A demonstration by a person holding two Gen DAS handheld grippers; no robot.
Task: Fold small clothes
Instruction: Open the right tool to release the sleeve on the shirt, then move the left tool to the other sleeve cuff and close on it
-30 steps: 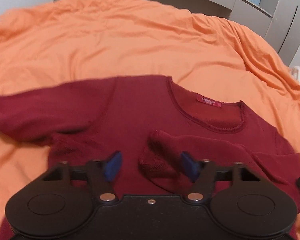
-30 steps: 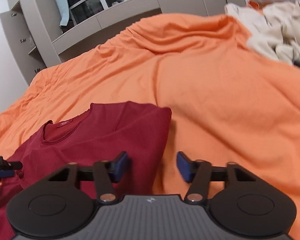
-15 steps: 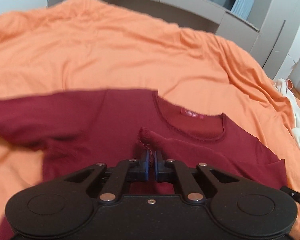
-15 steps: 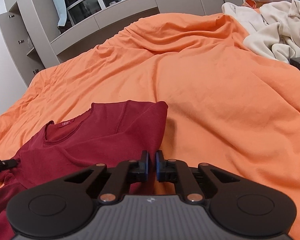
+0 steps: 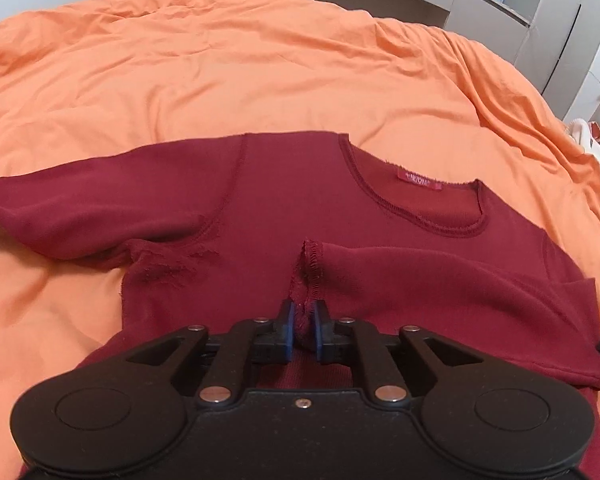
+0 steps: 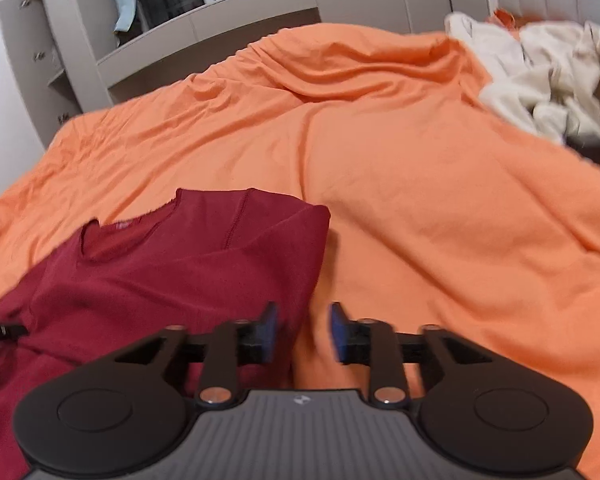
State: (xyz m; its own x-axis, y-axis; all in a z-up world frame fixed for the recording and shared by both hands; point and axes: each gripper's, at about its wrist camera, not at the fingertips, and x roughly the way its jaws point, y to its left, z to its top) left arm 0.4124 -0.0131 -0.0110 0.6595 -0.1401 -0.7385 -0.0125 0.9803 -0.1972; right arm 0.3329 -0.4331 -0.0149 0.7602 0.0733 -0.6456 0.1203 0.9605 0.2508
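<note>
A dark red knit shirt (image 5: 284, 200) lies flat on a wrinkled orange bedsheet (image 5: 220, 72), round neckline up; the left gripper (image 5: 302, 334) pinches the stitched cuff (image 5: 310, 264) of 1 sleeve folded across the chest. The right gripper (image 6: 302, 334) hangs spread over the shirt's folded side edge, holding nothing; rumpled cream clothes (image 6: 548, 72) lie well apart.

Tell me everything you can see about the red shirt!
The red shirt is a dark red, soft-looking knit top lying flat on the orange bedsheet. It has a round neckline with a small red label inside. One sleeve spreads out sideways; the other sleeve is folded across the chest. The left gripper pinches that sleeve's stitched cuff. The right gripper is open beside the shirt's folded edge.
</note>
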